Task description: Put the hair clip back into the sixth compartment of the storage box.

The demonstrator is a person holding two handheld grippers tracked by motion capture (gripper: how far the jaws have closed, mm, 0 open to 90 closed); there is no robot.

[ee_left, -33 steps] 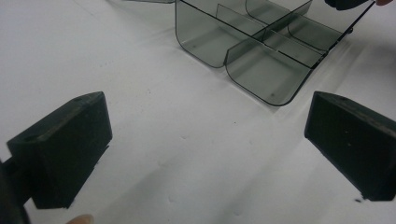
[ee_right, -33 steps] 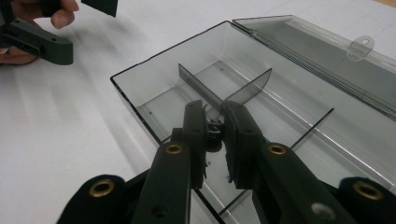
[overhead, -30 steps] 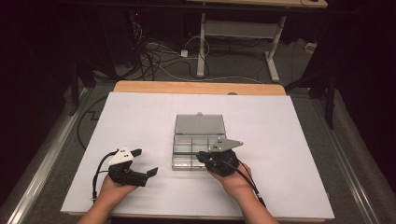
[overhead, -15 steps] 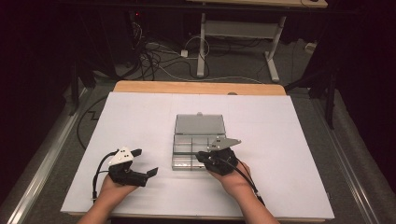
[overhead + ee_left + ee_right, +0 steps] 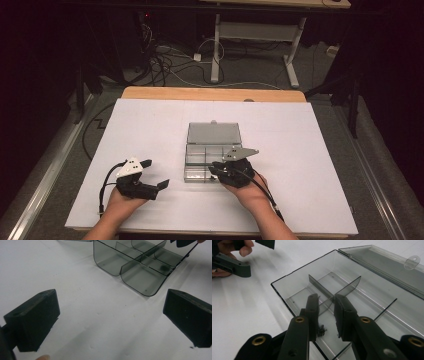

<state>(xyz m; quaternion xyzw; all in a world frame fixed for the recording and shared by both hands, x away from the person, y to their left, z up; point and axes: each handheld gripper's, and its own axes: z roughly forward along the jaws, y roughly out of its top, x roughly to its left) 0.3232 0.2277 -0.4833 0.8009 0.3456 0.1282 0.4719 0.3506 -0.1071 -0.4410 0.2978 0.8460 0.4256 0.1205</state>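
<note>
Open clear box [image 5: 212, 150] at the middle of the white counter [image 5: 310, 150], a tool at each near side.

High view: the left tool [image 5: 156, 175] lay on the counter, well apart from the box, jaws spread; the right tool [image 5: 214, 171] reached over the box's near edge. Left gripper view: the left tool [image 5: 110, 315] stood wide apart over bare counter, the box [image 5: 140, 267] ahead. Right gripper view: the right tool [image 5: 325, 315] was drawn narrow, a thin divider [image 5: 342, 291] between its jaws; whether they touched it could not be told. The lid [image 5: 387, 267] lay folded back.
</note>
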